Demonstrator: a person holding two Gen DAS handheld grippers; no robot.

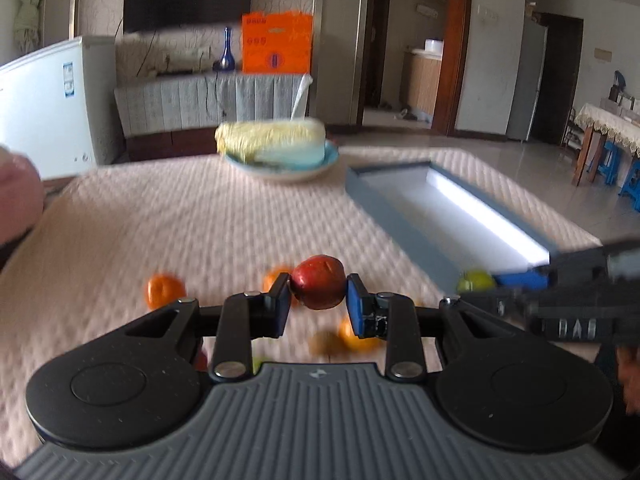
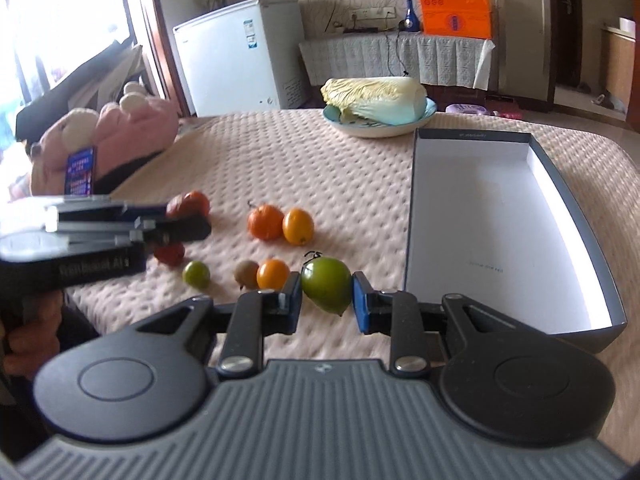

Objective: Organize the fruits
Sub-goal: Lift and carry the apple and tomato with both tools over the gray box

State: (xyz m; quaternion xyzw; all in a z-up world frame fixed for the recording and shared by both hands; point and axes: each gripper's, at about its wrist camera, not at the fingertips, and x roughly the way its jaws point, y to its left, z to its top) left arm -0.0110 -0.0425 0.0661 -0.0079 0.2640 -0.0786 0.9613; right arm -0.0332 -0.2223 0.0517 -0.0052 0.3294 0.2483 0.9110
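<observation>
The red fruit (image 1: 318, 287) is gripped across its middle by the left gripper (image 1: 319, 307), above the tablecloth (image 1: 200, 216). The green fruit (image 2: 327, 285) is clamped the same way in the right gripper (image 2: 327, 298), just beside the open box (image 2: 580, 184). Both fruits are judged light, round, smooth and a little soft, so a gentle hold on the widest part is advised. Both grippers are tilted slightly downward.
</observation>
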